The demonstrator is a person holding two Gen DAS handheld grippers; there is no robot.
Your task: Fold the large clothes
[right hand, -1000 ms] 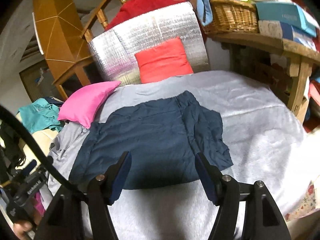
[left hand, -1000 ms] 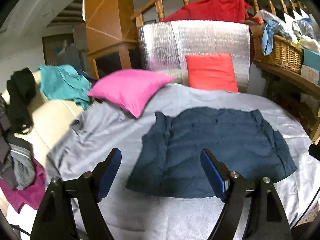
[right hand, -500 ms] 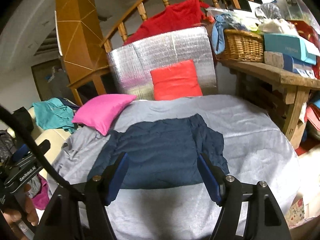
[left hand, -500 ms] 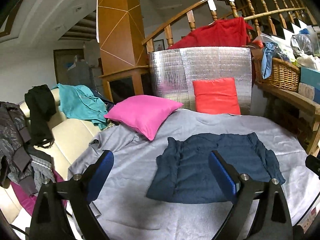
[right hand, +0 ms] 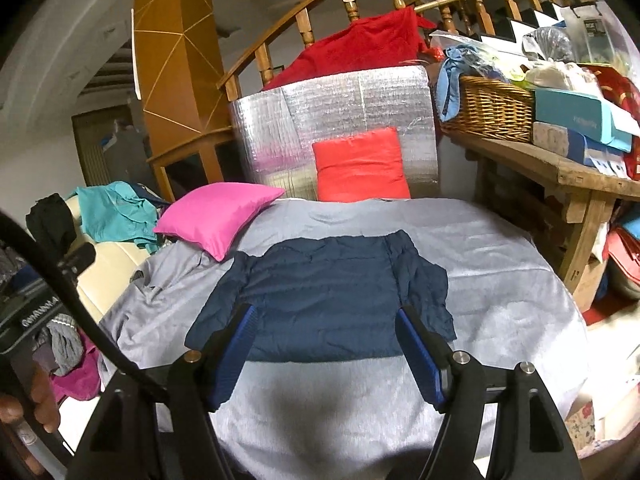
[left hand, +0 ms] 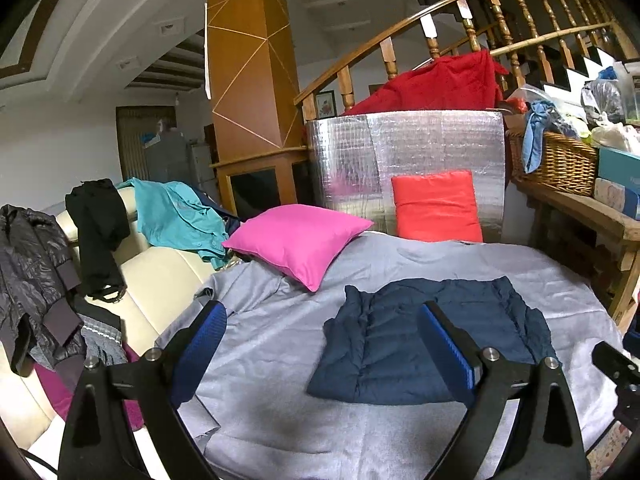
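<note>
A dark navy garment lies folded into a rough rectangle on the grey sheet of the bed; it also shows in the right wrist view. My left gripper is open and empty, held above the sheet, short of the garment's left edge. My right gripper is open and empty, held above the garment's near edge. Neither touches the cloth.
A pink pillow and a red pillow lie at the bed's far end before a silver foil panel. Clothes hang over a cream sofa on the left. A wooden bench with a wicker basket stands right.
Both grippers have drawn back and risen from the garment, so it looks smaller and farther. The garment has not moved. Both grippers stay open.
</note>
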